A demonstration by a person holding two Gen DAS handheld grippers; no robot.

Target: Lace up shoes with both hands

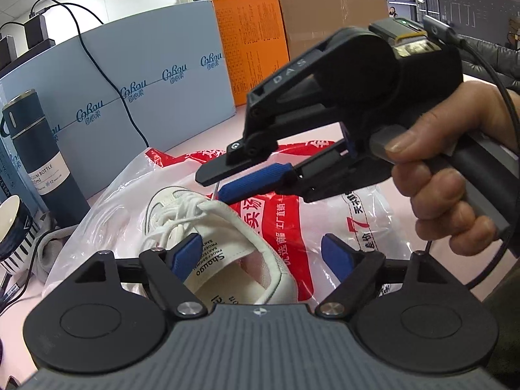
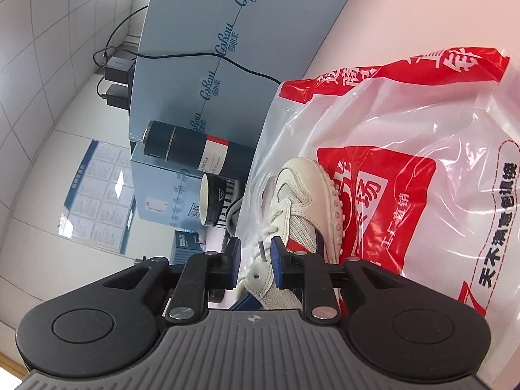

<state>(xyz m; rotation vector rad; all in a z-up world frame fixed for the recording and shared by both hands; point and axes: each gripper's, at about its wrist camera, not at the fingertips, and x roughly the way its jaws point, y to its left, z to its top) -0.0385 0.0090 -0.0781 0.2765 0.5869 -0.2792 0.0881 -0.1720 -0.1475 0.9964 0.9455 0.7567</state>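
A white sneaker (image 1: 227, 227) (image 2: 302, 201) lies on a red-and-white plastic bag (image 1: 292, 221) (image 2: 422, 162), with its white laces (image 1: 175, 217) loosely threaded. In the left wrist view my left gripper (image 1: 260, 255) stands wide open, and the shoe's tongue and collar sit between its blue pads (image 1: 187, 253) without being pressed. A hand holds my right gripper (image 1: 211, 187) (image 2: 255, 260) over the shoe's eyelets. Its jaws are narrowly parted. The stiff lace tip (image 2: 261, 249) (image 1: 215, 191) stands in the gap, and neither pad presses it.
A dark blue vacuum bottle (image 1: 35, 149) (image 2: 201, 152) and a striped cup (image 1: 13, 227) (image 2: 213, 201) stand left of the bag. Behind are a pale blue carton (image 1: 130, 81), an orange box (image 1: 250, 42) and a brown box (image 1: 325, 22). A black cable (image 1: 107, 74) hangs over the carton.
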